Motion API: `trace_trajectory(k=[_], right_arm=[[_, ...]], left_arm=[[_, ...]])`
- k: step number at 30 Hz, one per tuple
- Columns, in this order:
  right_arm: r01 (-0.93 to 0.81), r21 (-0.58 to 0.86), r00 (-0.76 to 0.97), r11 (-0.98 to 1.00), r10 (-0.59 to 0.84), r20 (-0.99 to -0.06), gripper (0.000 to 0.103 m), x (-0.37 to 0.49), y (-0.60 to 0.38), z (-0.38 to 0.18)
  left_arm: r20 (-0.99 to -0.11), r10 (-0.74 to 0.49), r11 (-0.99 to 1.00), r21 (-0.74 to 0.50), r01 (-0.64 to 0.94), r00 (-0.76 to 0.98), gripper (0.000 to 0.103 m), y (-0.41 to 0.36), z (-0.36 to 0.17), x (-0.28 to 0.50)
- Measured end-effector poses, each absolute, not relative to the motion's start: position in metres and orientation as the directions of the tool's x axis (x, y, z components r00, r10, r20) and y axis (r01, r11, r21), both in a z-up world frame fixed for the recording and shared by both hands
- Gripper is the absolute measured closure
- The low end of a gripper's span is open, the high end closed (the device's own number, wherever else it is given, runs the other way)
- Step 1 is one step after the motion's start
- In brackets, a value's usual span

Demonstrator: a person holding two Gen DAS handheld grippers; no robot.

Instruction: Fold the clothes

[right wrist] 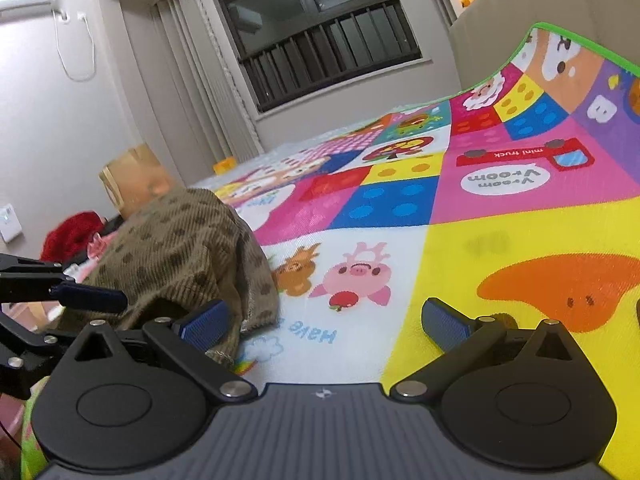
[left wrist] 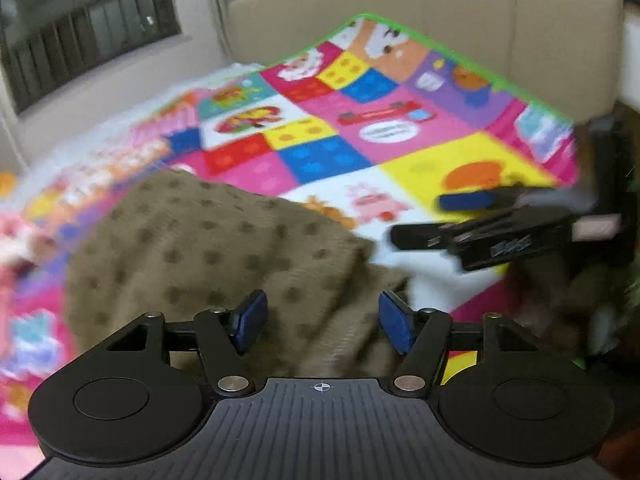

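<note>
The brown dotted sweater [left wrist: 208, 240] lies bunched on the colourful play mat [right wrist: 400, 208]; left gripper [left wrist: 322, 320] jaws gape, sweater between and beneath them, ungripped; right gripper [right wrist: 326, 324] jaws stand wide and empty, sweater at their left.

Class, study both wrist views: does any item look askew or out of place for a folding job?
Yes. The brown dotted sweater lies bunched in a rumpled heap on the colourful play mat, its hem curled under rather than spread flat. The mat's far green-trimmed edge also rides up against the beige headboard.
</note>
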State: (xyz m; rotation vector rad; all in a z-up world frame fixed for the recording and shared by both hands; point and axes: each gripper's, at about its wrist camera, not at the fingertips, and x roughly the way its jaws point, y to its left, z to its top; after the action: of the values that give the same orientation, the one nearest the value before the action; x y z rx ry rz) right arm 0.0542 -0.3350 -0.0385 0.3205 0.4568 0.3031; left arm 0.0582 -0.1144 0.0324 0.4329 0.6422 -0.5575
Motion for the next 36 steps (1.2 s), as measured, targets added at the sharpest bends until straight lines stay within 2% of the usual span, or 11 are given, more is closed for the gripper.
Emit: trace_trajectory(k=[2,4,10,14,16,17,18,22,25,32,36], right_arm=[[-0.214,0.368,0.857,0.905,0.355,-0.374,0.000,0.053,-0.335,-0.039],[-0.217,0.370,0.859,0.903,0.357,-0.368,0.000,0.051,-0.335,-0.039],[-0.226,0.392,0.863,0.892,0.370,-0.344,0.000,0.049,-0.339,-0.042],[-0.233,0.418,0.868,0.878,0.381,-0.317,0.000,0.045,-0.343,-0.044],[-0.234,0.421,0.869,0.877,0.382,-0.313,0.000,0.045,-0.344,-0.045],[-0.234,0.420,0.870,0.877,0.382,-0.313,0.000,0.045,-0.343,-0.045],[-0.234,0.418,0.870,0.878,0.381,-0.314,0.000,0.045,-0.343,-0.045],[-0.235,0.418,0.871,0.878,0.381,-0.311,0.000,0.044,-0.343,-0.045],[-0.235,0.418,0.871,0.878,0.381,-0.311,0.000,0.044,-0.343,-0.046],[-0.227,0.413,0.870,0.882,0.374,-0.321,0.000,0.045,-0.341,-0.045],[-0.222,0.414,0.850,0.883,0.383,-0.361,0.000,0.046,-0.341,-0.043]], left_arm=[[-0.655,-0.305,0.773,0.253,0.581,0.691,0.037,-0.117,0.030,0.058],[-0.656,-0.316,0.784,0.226,0.578,0.685,0.036,-0.118,0.031,0.059],[-0.626,-0.221,0.714,0.419,0.561,0.748,0.036,-0.143,0.006,0.057],[-0.606,-0.226,0.767,0.372,0.523,0.763,0.074,-0.132,0.018,0.064],[-0.597,-0.246,0.804,0.314,0.505,0.764,0.081,-0.122,0.032,0.068],[-0.587,-0.256,0.819,0.291,0.495,0.768,0.093,-0.119,0.039,0.069],[-0.565,-0.262,0.835,0.274,0.478,0.783,0.100,-0.116,0.047,0.070],[-0.506,-0.387,0.870,0.076,0.487,0.771,0.100,-0.104,0.084,0.068],[-0.521,-0.459,0.850,-0.020,0.527,0.720,0.100,-0.105,0.090,0.060],[-0.635,-0.517,0.827,-0.198,0.526,0.574,0.100,-0.100,0.030,0.044],[-0.635,-0.583,0.784,-0.275,0.556,0.507,0.098,-0.100,0.007,0.033]])
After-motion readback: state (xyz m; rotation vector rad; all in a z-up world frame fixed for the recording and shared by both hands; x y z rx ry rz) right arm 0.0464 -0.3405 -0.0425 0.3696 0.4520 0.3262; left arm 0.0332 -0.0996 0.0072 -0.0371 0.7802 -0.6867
